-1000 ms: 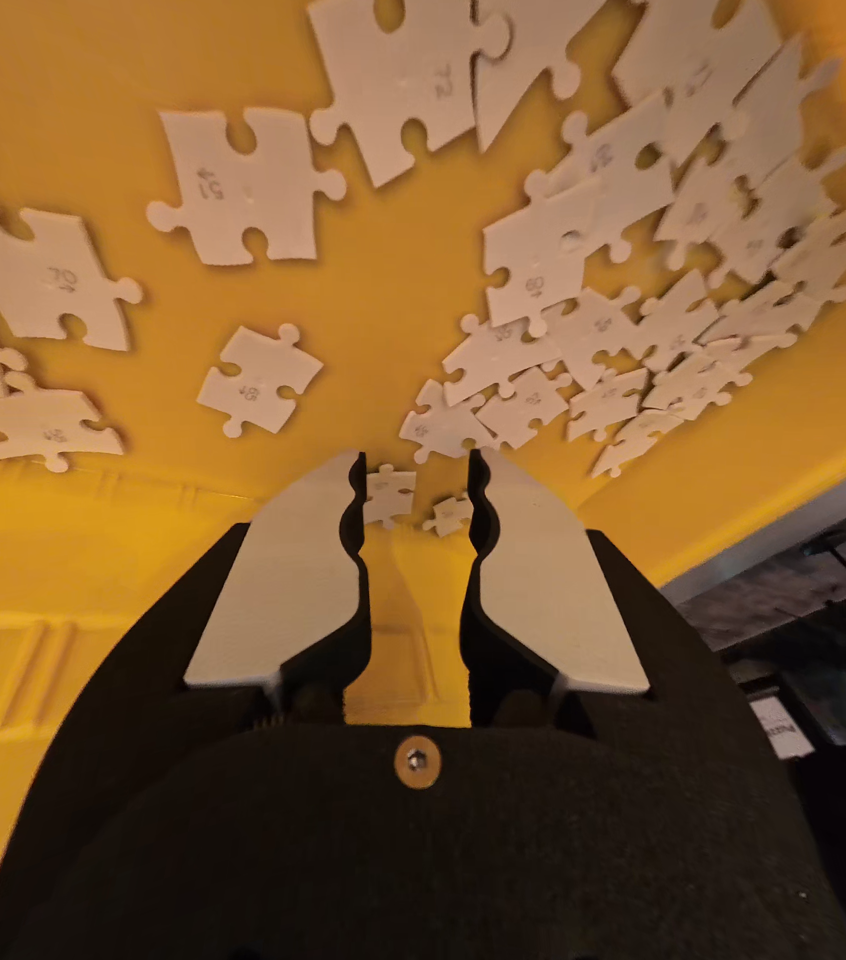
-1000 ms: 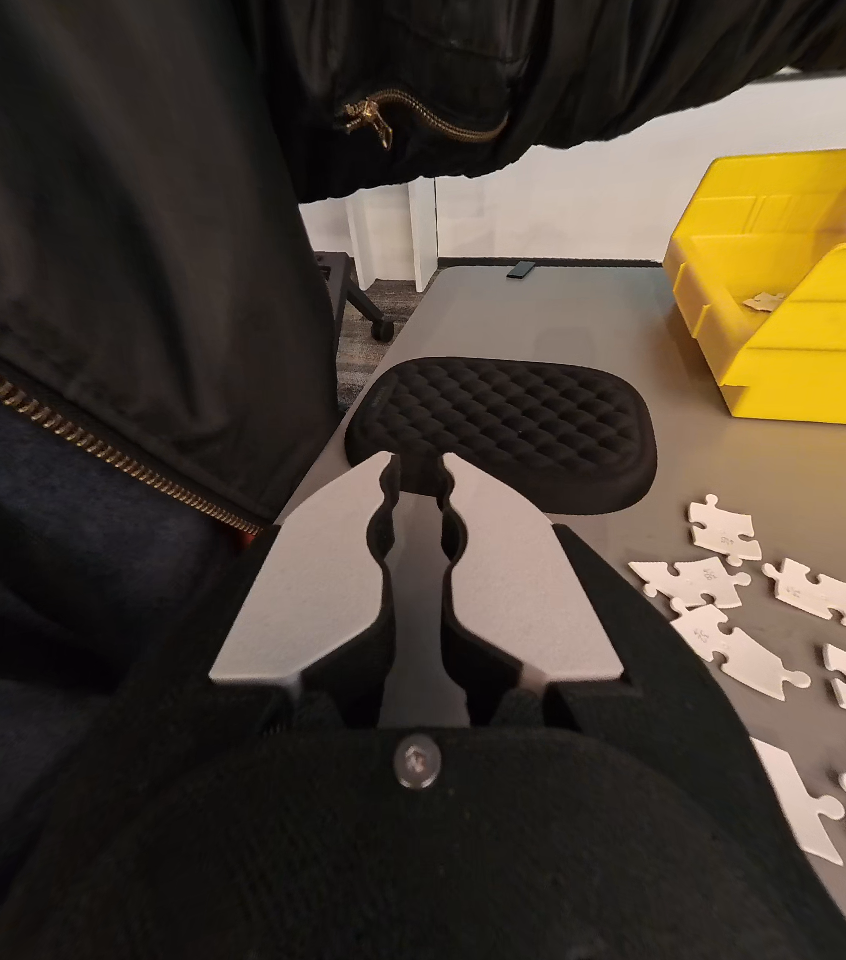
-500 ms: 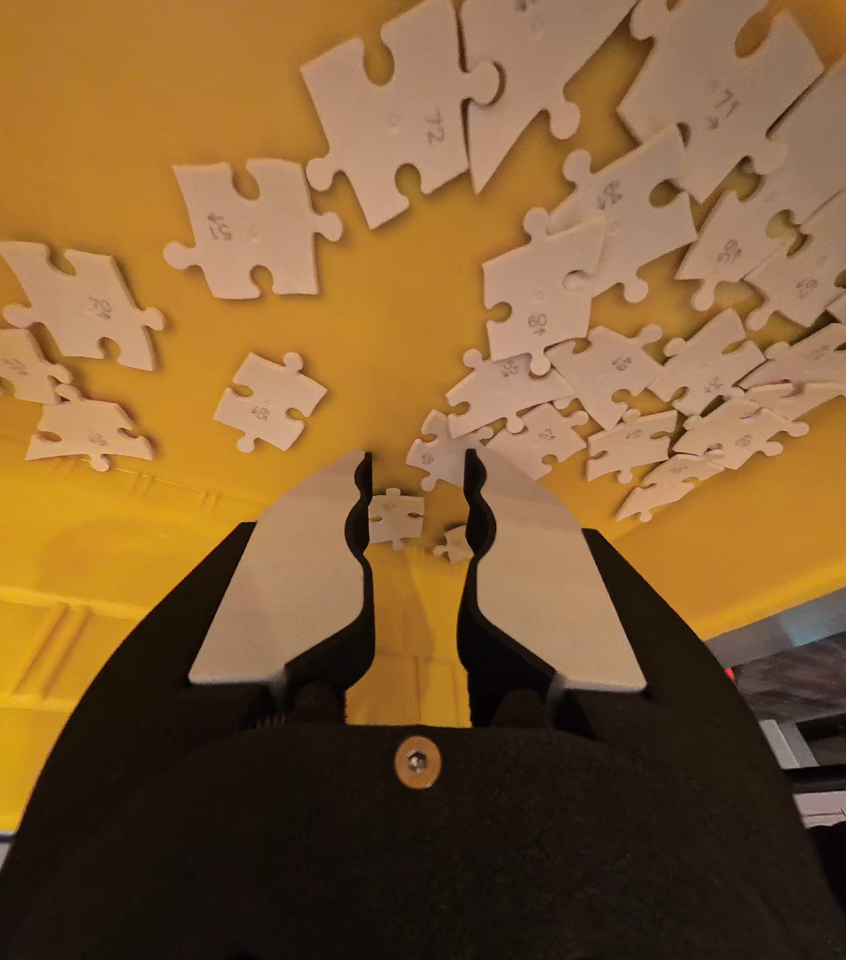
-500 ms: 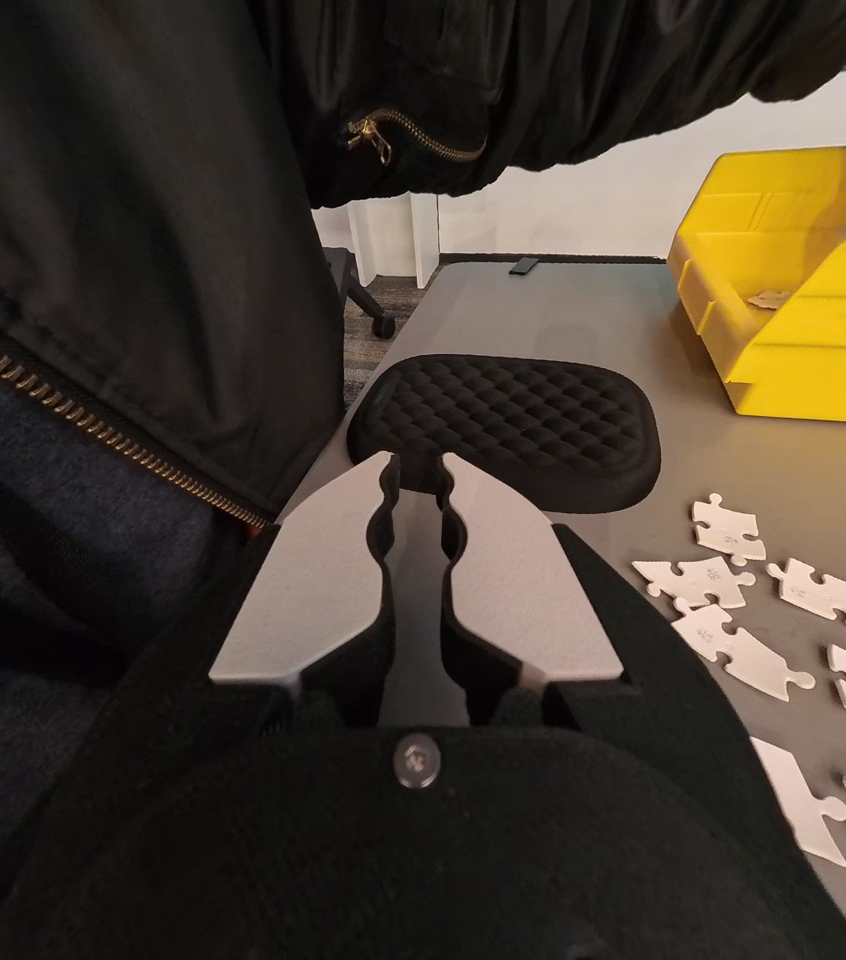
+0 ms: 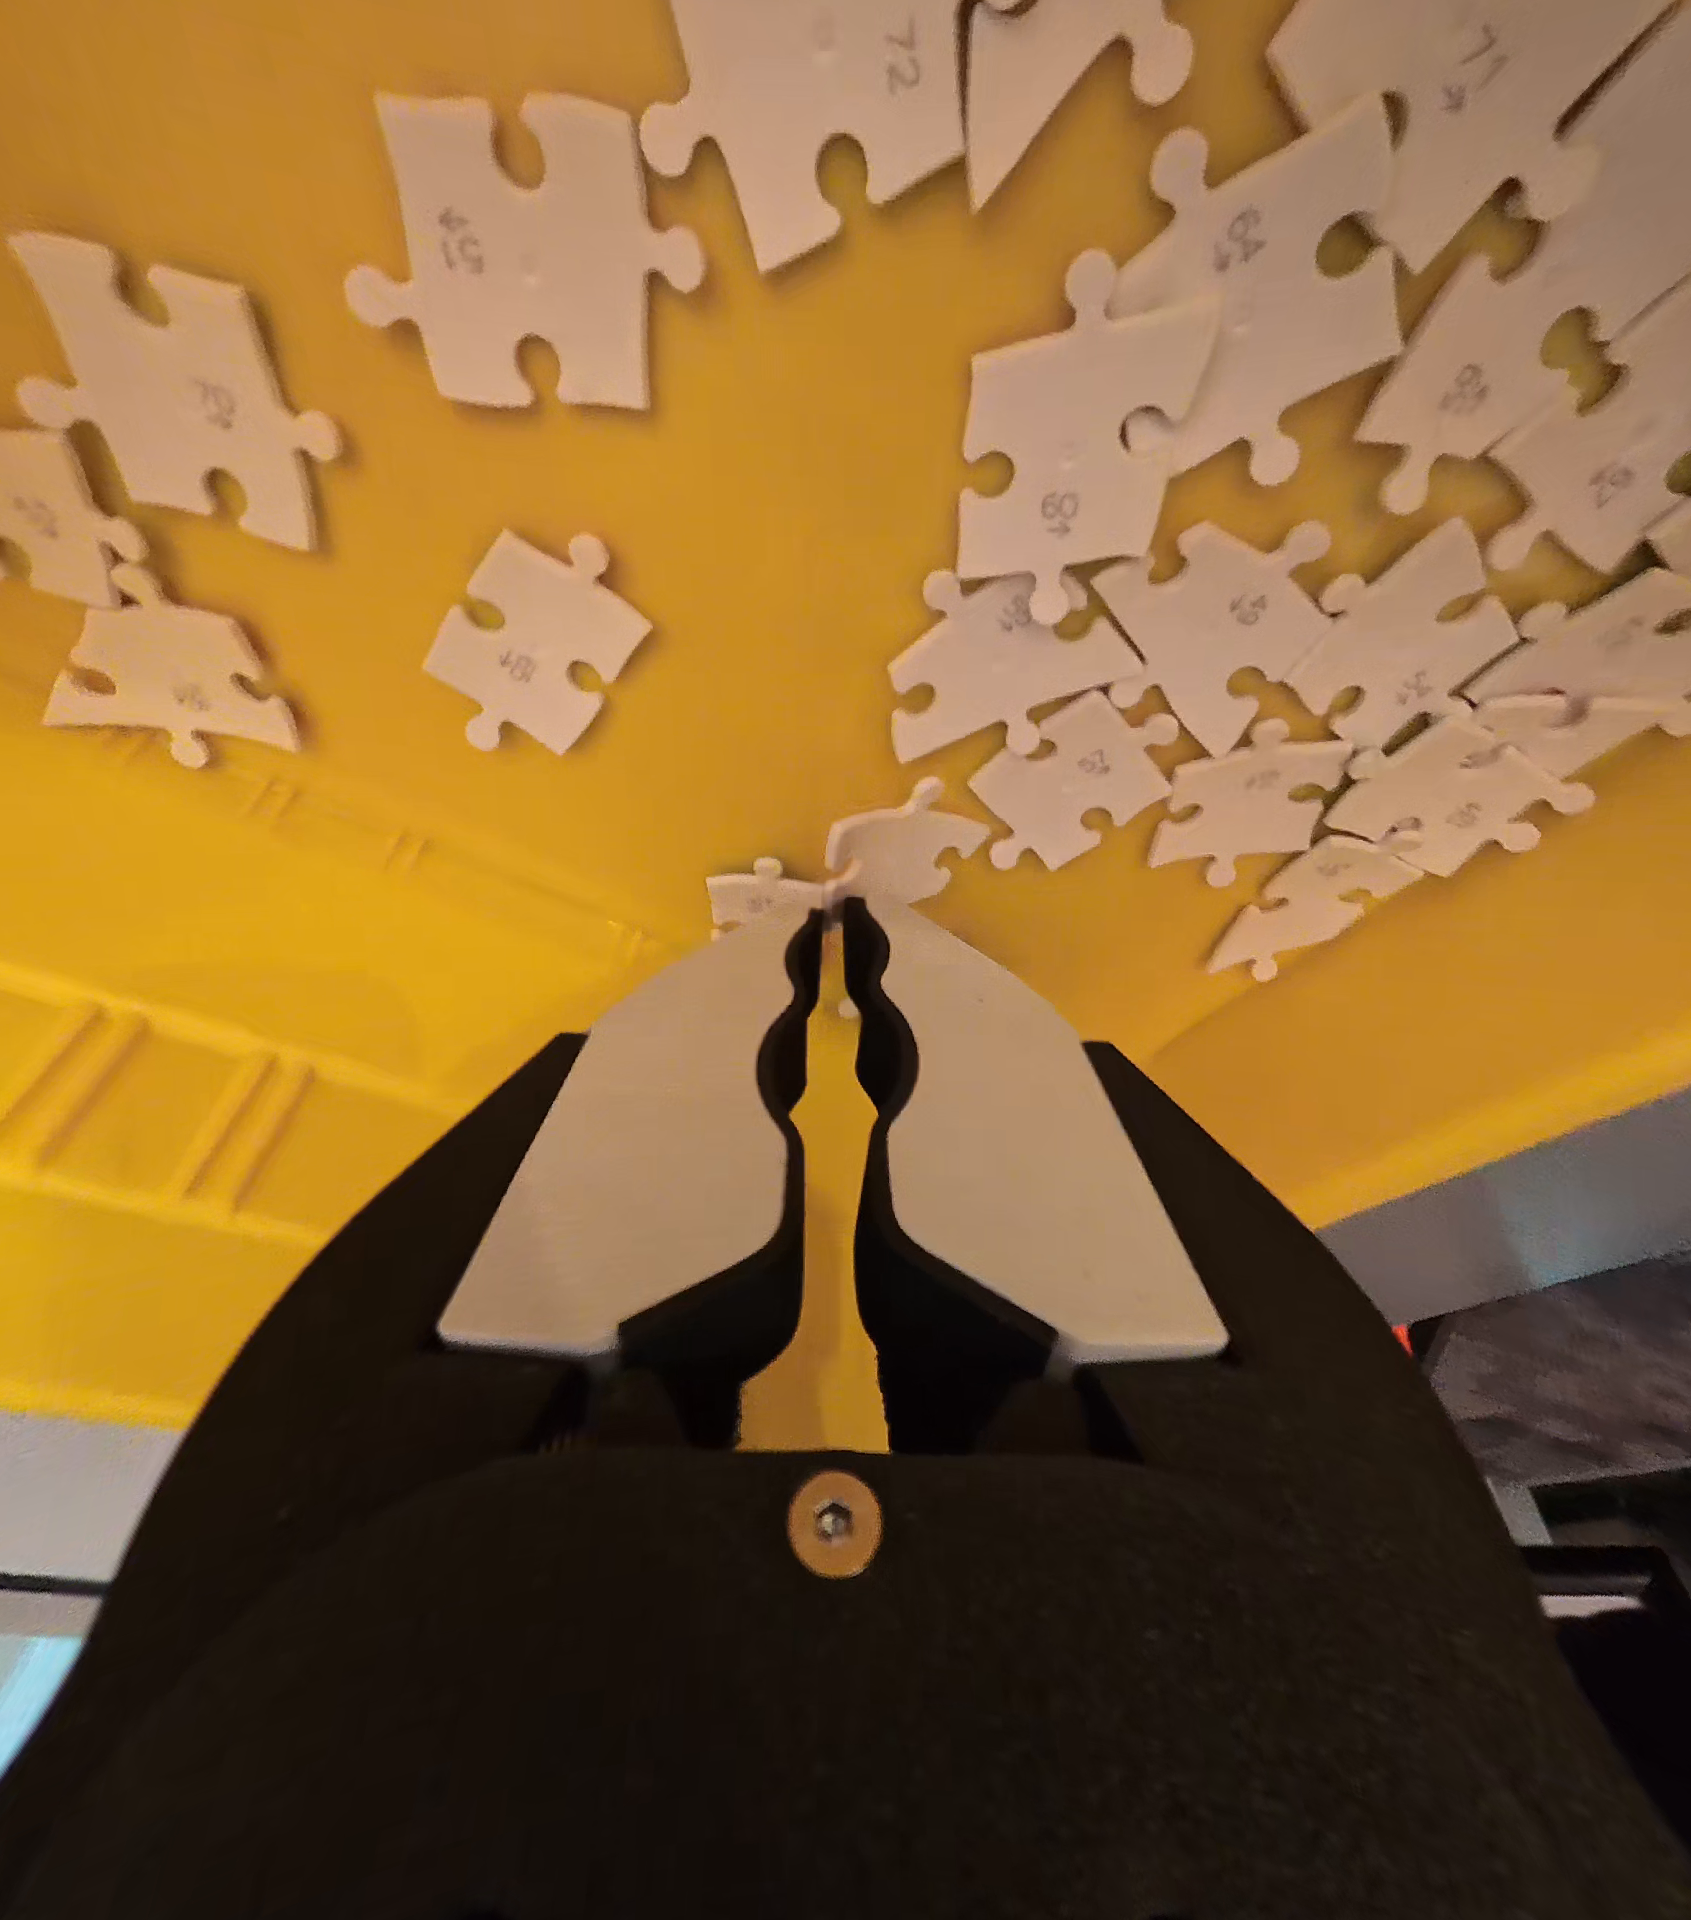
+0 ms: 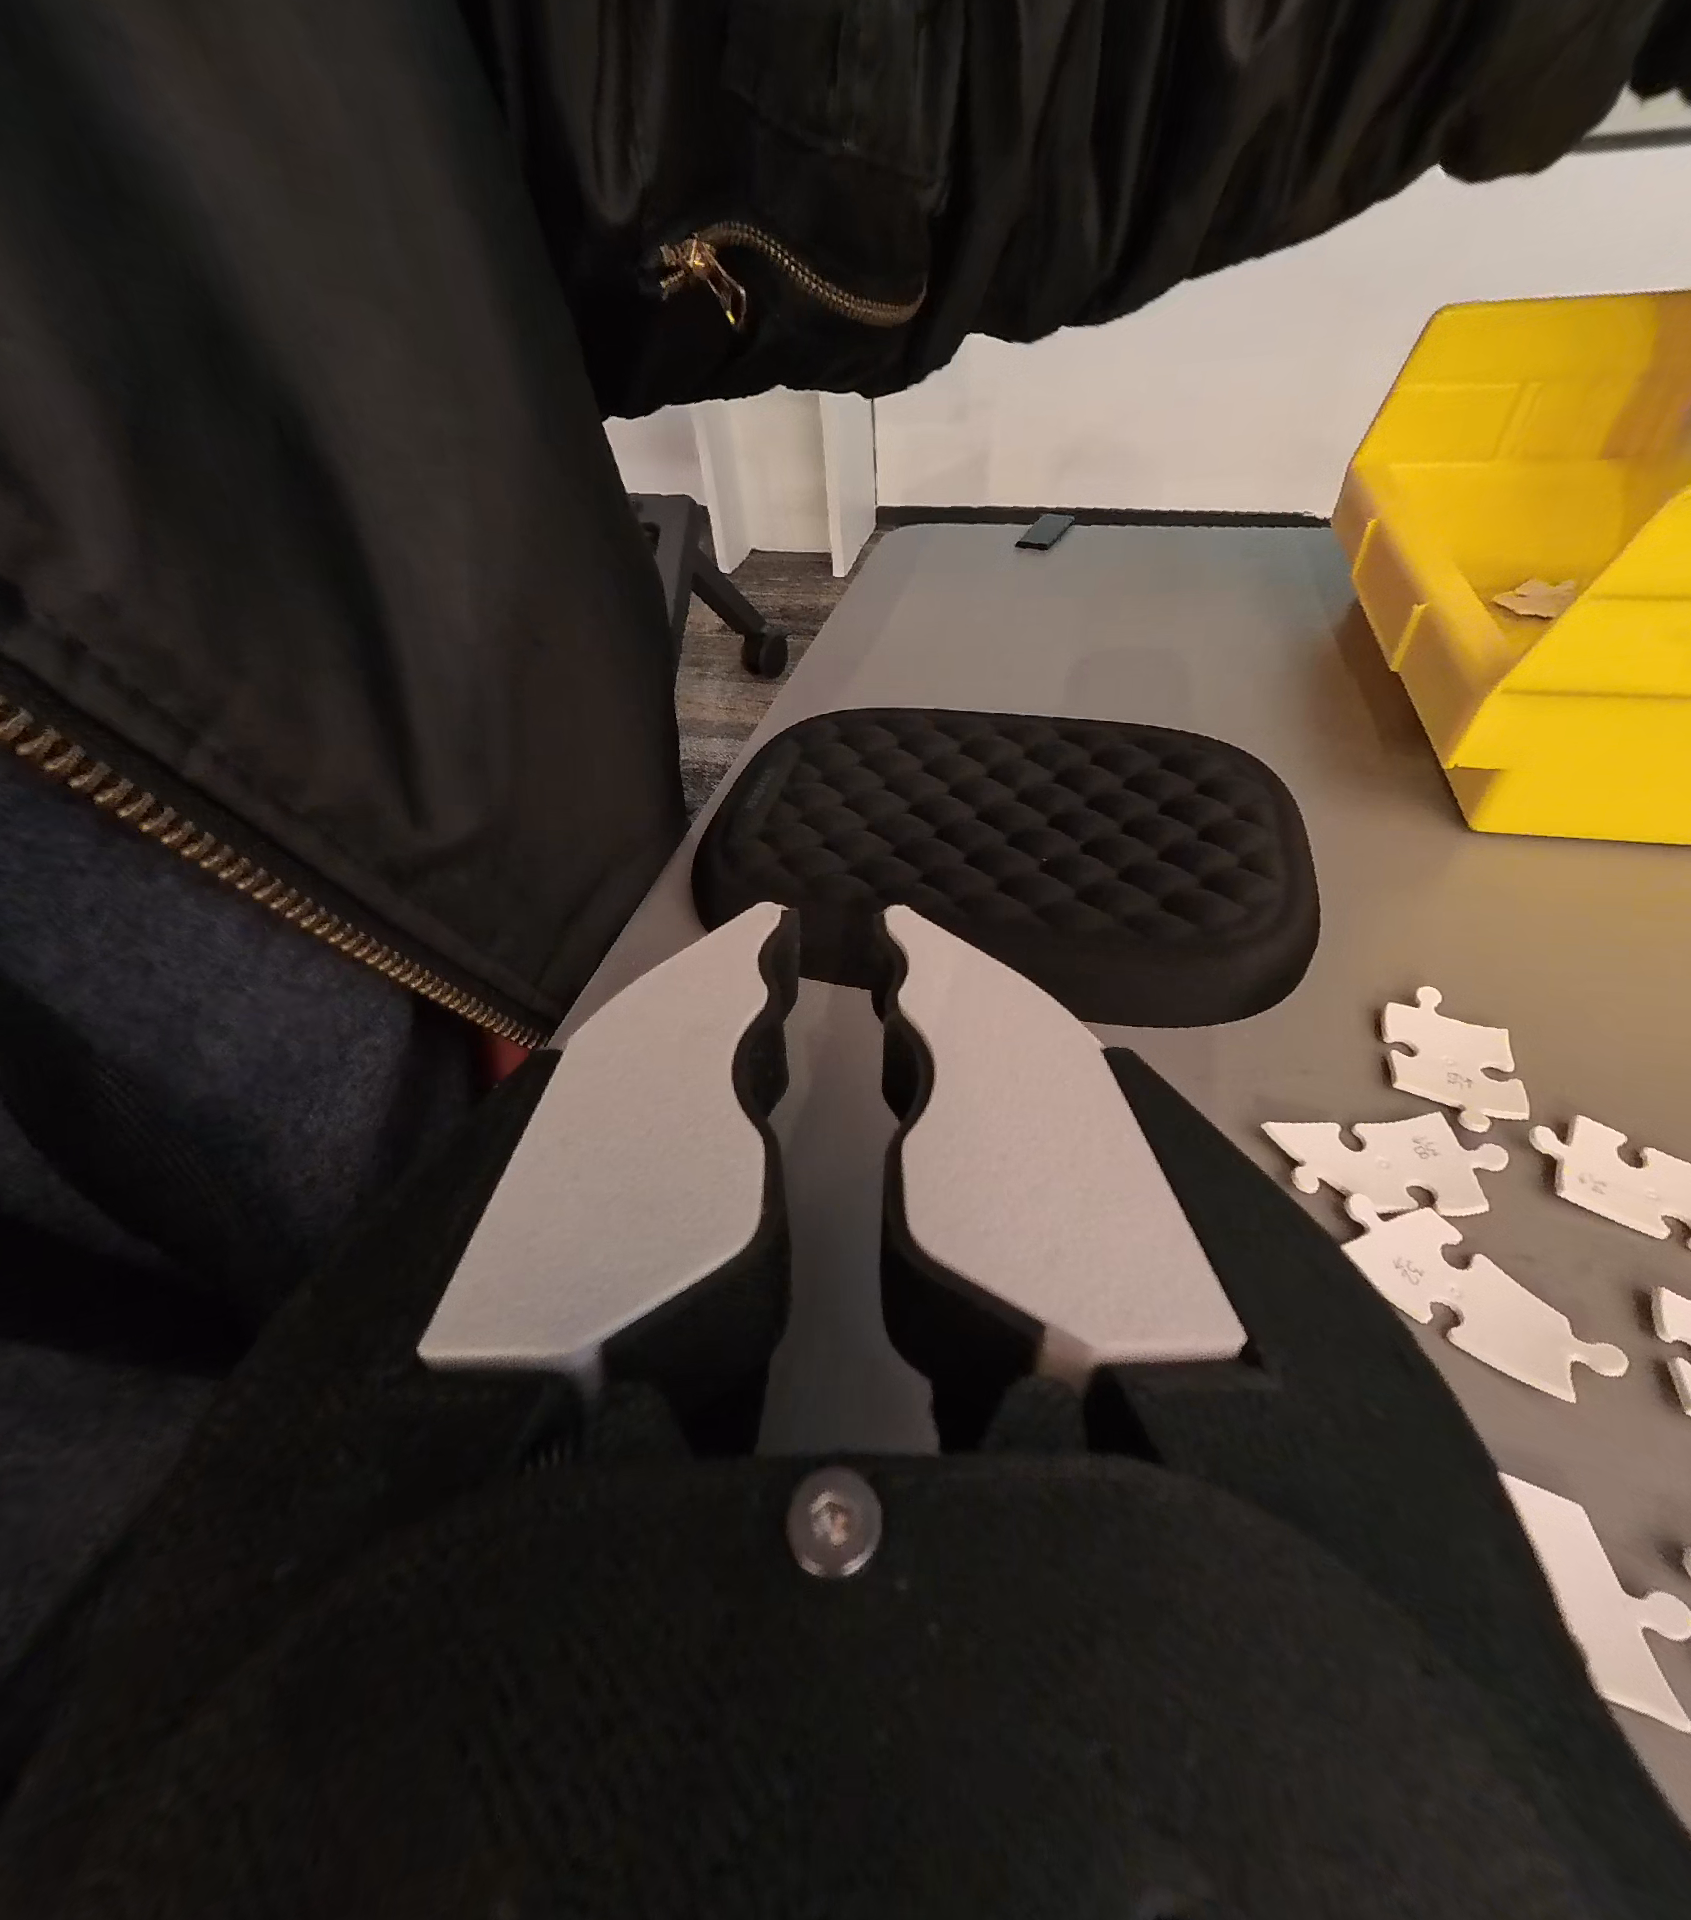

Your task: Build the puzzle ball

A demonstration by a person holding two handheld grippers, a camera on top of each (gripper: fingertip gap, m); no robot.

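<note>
In the left wrist view I look into a yellow bin (image 5: 779, 447) strewn with white puzzle pieces, several piled on the right (image 5: 1340, 582) and several loose on the left (image 5: 186, 405). My left gripper (image 5: 830, 916) is shut on the edge of a small white puzzle piece (image 5: 898, 854) near the bin's wall. Another piece (image 5: 756, 896) lies just left of the tips. My right gripper (image 6: 841, 935) is open and empty, held above the table edge in front of a black quilted pad (image 6: 1017, 831).
The yellow bin (image 6: 1651, 748) stands at the back right of the grey table (image 6: 1080, 613). Several white pieces (image 6: 1443, 1153) lie on the table right of my right gripper. A person's black jacket (image 6: 249, 416) fills the left. The tips of one gripper are about 40 cm away from the tips of the other.
My left gripper moved forward and down into the bin and closed on a small puzzle piece. The right gripper has stayed in place and open.
</note>
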